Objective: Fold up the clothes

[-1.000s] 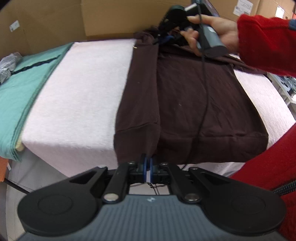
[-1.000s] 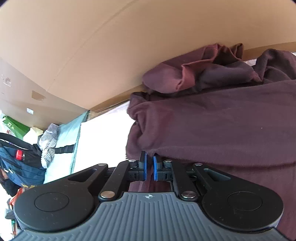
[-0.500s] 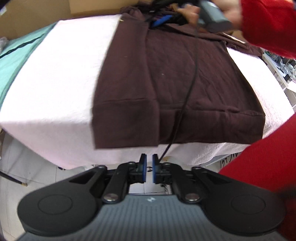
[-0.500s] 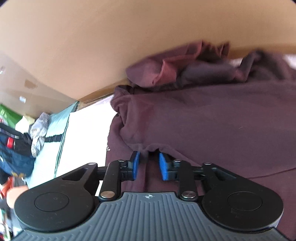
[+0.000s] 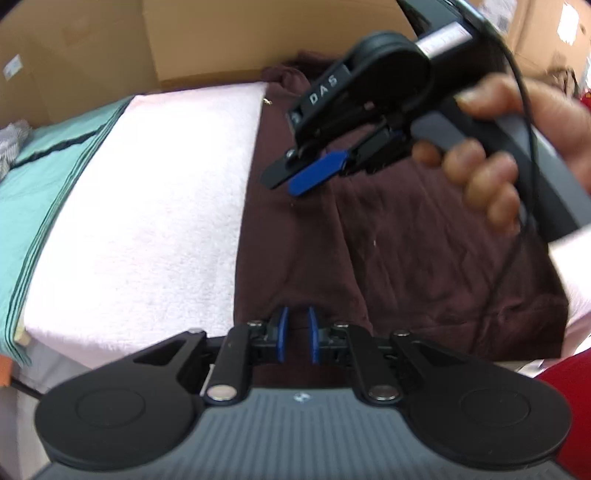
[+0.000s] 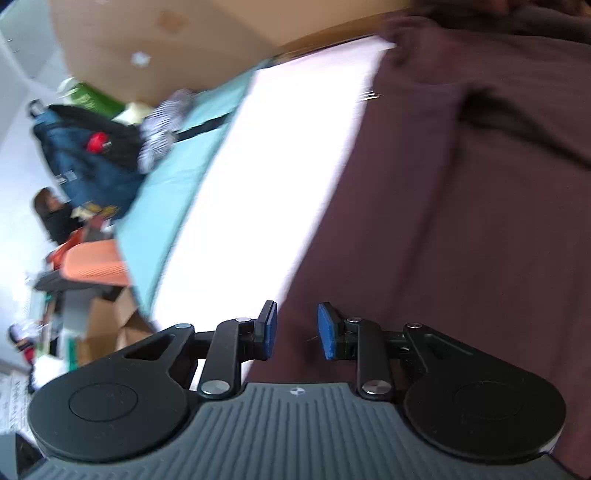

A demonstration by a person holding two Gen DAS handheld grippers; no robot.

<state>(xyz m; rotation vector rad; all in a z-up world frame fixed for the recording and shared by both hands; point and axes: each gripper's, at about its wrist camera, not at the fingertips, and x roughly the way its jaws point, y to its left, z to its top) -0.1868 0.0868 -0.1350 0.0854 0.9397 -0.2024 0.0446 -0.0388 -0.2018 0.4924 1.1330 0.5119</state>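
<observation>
The only legible lettering was "DAS", in white capitals on the black head of the right gripper (image 5: 317, 173), seen from the left wrist view. A pale sticker (image 5: 10, 65) sat on the cardboard wall (image 5: 92, 55) at the left of that view, and another sticker (image 5: 567, 27) on the boxes at the upper right, but their print was too blurred to read. In the right wrist view a sheet with writing (image 6: 11, 402) showed at the lower left edge, also unreadable.
</observation>
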